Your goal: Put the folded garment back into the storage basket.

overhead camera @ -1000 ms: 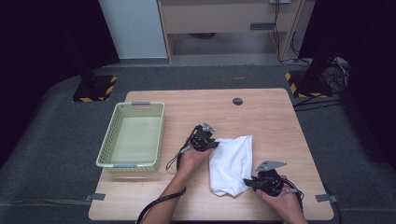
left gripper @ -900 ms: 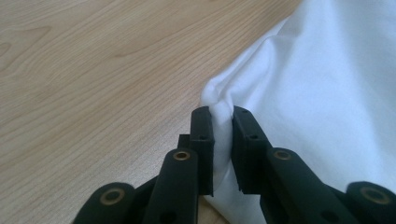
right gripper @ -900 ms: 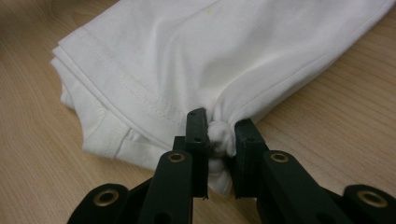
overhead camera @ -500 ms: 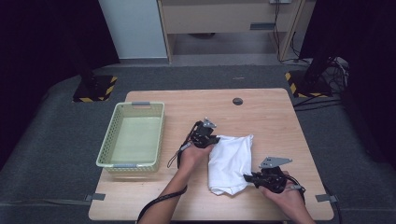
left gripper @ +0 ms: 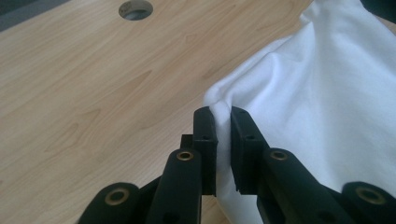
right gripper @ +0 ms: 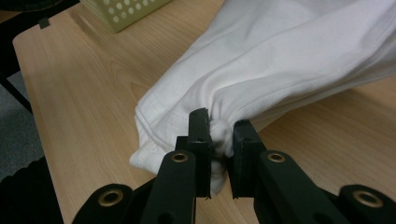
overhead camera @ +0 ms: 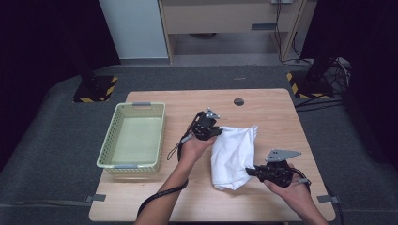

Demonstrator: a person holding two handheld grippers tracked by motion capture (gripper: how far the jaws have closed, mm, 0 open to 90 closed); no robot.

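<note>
Cloth [overhead camera: 233, 154] lies just right of the basket [overhead camera: 133, 161]; my left gripper [overhead camera: 210, 131] and right gripper [overhead camera: 257, 171] each pinch an edge. I judge I'm lifting it; next comes carrying it over the basket.

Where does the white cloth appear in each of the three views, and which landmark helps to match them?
High view: the white cloth lies right of centre on the table, between both grippers.
Left gripper view: it covers the right half, pinched in the jaws.
Right gripper view: it spreads from the centre to the upper right, bunched in the jaws.
Shared landmark: the wooden table.
</note>
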